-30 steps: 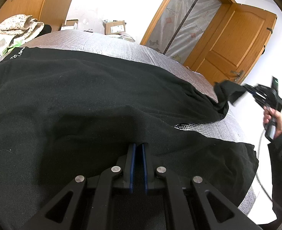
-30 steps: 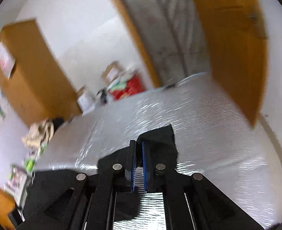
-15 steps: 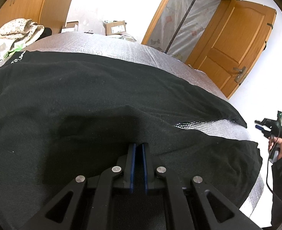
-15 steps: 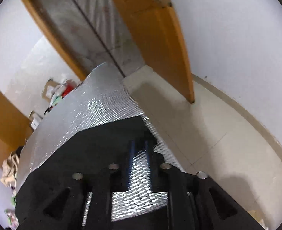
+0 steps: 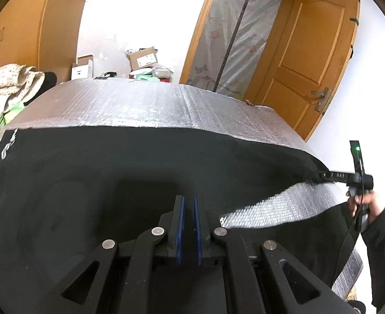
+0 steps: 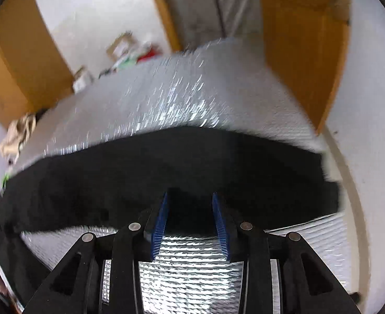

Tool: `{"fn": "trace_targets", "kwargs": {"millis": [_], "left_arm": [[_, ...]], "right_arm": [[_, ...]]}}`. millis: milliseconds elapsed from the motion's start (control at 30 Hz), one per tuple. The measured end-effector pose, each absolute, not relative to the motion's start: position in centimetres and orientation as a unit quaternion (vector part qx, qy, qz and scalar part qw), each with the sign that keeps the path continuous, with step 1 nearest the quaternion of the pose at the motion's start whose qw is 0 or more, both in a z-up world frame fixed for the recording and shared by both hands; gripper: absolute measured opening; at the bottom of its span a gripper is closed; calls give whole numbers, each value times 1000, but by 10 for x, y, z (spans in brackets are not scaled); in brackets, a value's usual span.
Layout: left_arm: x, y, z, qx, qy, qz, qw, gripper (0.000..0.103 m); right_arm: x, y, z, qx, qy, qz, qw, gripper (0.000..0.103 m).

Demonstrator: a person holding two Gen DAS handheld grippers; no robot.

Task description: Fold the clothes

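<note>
My left gripper has its blue pads pressed nearly together, with black cloth bunched around and beneath them. I read that as a pinch on the black garment, though the fabric between the pads is too dark to make out clearly. From there the garment spreads away on all sides across the silver padded table, its far hem running in a straight line from left to right, with small white lettering near its left corner.

My right gripper is spreading, its jaws opening as I watch. The ribbed blue pads stand well apart, and the edge of the garment lies across the gap at their tips, untouched by either pad. Below that edge a bare strip of the silver table shows between the fingers. In the left wrist view the same gripper sits at the garment's right corner, held by a hand in a dark sleeve, with a wedge of bare silver surface beside it.

Beyond the table I see an open wooden door, a doorway covered in plastic sheeting, cardboard boxes by the wall, and a heap of pale clothes to the left.
</note>
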State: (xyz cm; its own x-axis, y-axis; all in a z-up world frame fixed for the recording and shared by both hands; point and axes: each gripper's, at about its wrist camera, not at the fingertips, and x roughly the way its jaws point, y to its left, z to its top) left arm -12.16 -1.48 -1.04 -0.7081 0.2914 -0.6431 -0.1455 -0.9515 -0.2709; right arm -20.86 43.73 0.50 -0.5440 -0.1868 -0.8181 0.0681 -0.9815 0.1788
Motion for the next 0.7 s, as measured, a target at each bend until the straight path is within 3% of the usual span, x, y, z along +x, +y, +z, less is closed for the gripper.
{"fn": "trace_targets", "kwargs": {"millis": [200,433,700], "left_arm": [[-147,-10,-28,-388,-105,908,116,6],[-161,-6,-53,-415,-103,897,112,6],[-161,-9,-58,-419,-108,894,115,6]], "right_arm": [[-190,441,21,484,7,-871,85,35],[-210,534,47,409,-126,-904,12,36],[-256,549,3,496,-106,-862,17,36]]}}
